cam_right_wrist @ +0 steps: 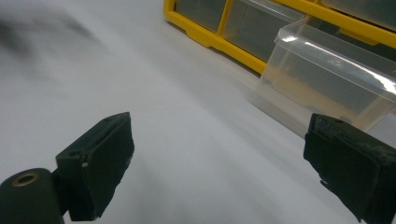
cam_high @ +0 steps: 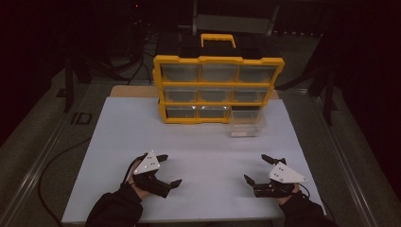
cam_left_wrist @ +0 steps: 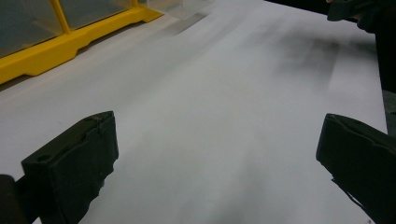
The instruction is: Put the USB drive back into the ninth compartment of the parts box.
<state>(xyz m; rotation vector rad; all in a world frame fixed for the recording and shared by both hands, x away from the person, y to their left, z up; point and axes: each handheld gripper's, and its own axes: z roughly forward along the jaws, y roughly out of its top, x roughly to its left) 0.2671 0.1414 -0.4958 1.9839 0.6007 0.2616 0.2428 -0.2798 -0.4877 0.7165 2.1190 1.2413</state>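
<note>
A yellow organiser (cam_high: 218,90) with clear drawers stands upright at the back of the white table (cam_high: 189,146). One clear drawer (cam_high: 247,124) is pulled out and rests on the table in front of the organiser's lower right slot; it appears again in the right gripper view (cam_right_wrist: 327,88). My left gripper (cam_high: 169,170) rests open near the front left, nothing between its jaws. My right gripper (cam_high: 256,168) rests open near the front right, likewise empty. The open jaws frame bare table in the left gripper view (cam_left_wrist: 215,154) and the right gripper view (cam_right_wrist: 219,158).
The organiser's yellow base (cam_left_wrist: 70,44) shows at the upper left of the left gripper view. Dark floor, cables and stands surround the table. A cable (cam_high: 56,165) runs along the floor on the left.
</note>
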